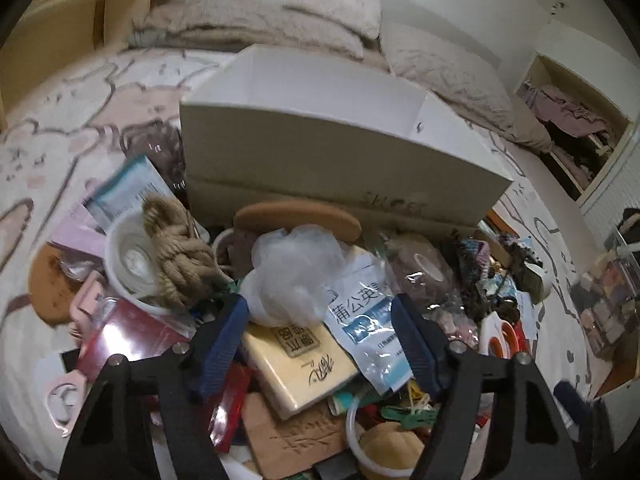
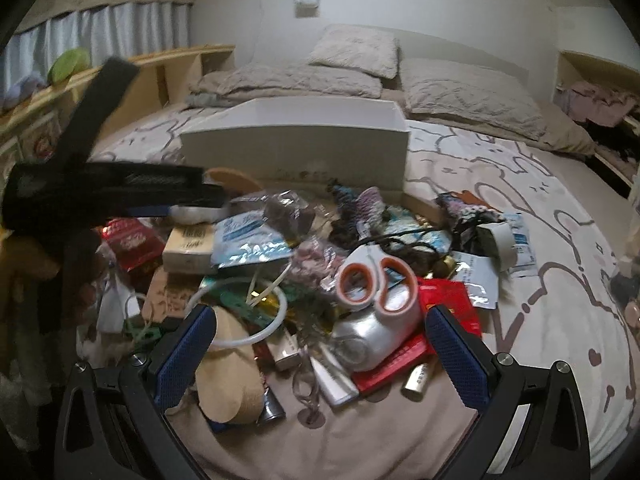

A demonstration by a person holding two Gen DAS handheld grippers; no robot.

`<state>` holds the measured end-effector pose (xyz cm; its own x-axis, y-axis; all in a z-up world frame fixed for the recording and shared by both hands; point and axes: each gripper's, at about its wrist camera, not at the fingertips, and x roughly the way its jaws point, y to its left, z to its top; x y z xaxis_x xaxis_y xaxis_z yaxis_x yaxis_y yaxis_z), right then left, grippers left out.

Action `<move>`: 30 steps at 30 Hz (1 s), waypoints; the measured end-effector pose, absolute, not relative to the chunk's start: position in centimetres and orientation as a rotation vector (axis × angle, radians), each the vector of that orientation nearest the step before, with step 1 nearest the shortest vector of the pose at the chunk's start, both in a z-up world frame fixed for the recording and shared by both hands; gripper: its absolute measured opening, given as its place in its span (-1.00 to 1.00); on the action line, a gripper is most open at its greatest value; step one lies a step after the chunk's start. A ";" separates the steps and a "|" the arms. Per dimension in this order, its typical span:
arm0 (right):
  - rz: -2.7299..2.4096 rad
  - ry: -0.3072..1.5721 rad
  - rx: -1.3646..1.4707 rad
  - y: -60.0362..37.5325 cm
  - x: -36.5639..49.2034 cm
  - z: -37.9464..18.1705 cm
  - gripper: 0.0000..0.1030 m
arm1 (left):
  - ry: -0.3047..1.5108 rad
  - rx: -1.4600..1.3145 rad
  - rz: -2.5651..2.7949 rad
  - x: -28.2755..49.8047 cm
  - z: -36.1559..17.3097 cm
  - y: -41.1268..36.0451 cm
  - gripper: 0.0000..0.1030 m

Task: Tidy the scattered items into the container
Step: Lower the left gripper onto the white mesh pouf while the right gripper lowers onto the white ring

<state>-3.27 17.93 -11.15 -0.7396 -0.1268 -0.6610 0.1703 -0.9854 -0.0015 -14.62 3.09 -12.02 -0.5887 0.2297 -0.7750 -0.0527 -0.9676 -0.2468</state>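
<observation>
One box (image 2: 294,148) on bed (image 2: 520,208) | one scissors (image 2: 374,284) | three pillows | left tongs (image 1: 320,344) parted, gripping nothing | right tongs (image 2: 316,356) wide apart

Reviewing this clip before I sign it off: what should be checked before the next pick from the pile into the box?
1. White box open, room inside: ok, no items visible inside.
2. Left tool free of load: ok, pads straddle the yellow packet and blue sachet without pressing.
3. Right tool free: ok, open above the scissors.
4. Single target between left pads: not ok, two items overlap there.
5. Tools clear of each other: ok, left tool sits apart at the pile's left.
6. Picture sharpness: not ok, blurred.
</observation>
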 end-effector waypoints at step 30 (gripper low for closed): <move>-2.574 0.231 1.222 12.3 -7.2 -14.6 1.00 | -0.376 -1.327 2.616 -15.7 -14.1 0.6 -0.33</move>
<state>-7.24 12.34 -14.58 -0.6021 -0.1840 -0.7770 0.3193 -0.9474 -0.0231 -15.73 0.60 -14.15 -0.5835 0.2755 -0.7640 -0.0492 -0.9510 -0.3053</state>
